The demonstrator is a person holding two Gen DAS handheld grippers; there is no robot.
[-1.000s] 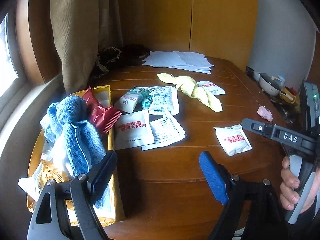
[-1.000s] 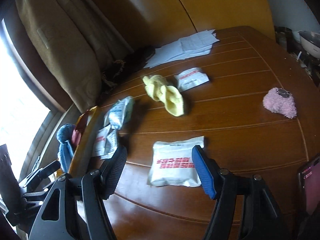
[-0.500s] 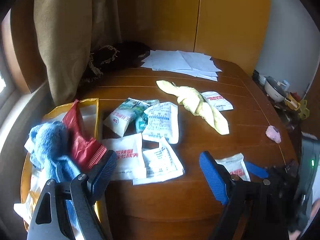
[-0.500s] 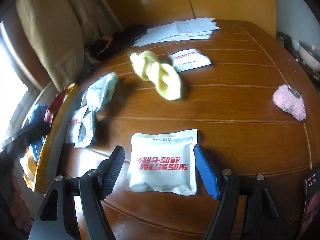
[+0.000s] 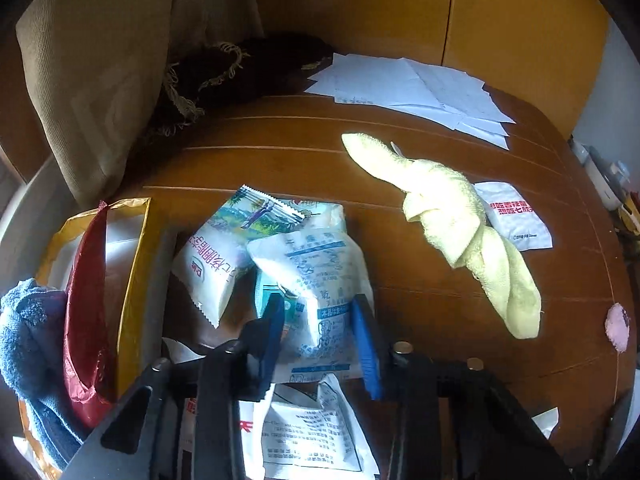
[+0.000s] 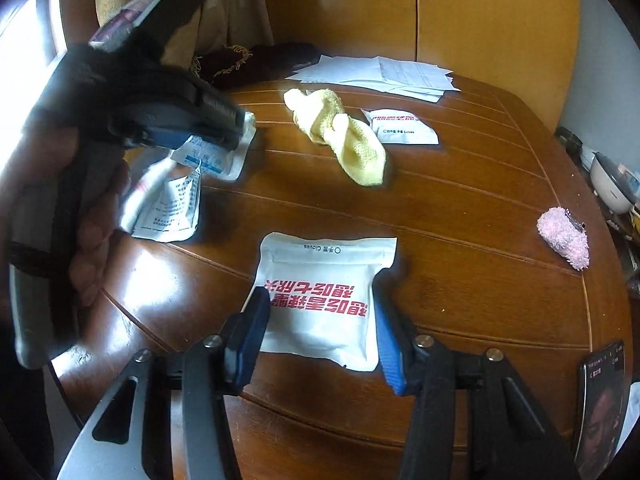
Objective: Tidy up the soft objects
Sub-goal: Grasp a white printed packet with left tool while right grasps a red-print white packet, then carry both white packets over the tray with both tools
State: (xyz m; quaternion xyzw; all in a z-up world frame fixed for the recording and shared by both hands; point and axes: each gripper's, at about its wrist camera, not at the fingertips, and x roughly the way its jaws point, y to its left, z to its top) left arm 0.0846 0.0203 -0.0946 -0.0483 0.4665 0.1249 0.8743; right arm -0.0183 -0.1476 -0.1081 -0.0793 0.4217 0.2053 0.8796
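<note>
Left wrist view: a white packet with blue print [image 5: 320, 280] lies on the wooden table [image 5: 440, 300] among other packets, between the fingers of the left gripper [image 5: 320, 344]. Its jaws are closing, the pads at the packet's creased sides. Left of the pile, a yellow bag [image 5: 134, 280] holds a red packet [image 5: 86, 312] and a blue towel [image 5: 28, 332]. A yellow cloth [image 5: 452, 216] lies to the right.

In the right wrist view, a white pouch with red lettering [image 6: 324, 296] lies flat between the closing jaws of the right gripper [image 6: 320, 336], whose pads stand at its edges. A pink fluffy thing [image 6: 564, 238] sits well apart.
</note>
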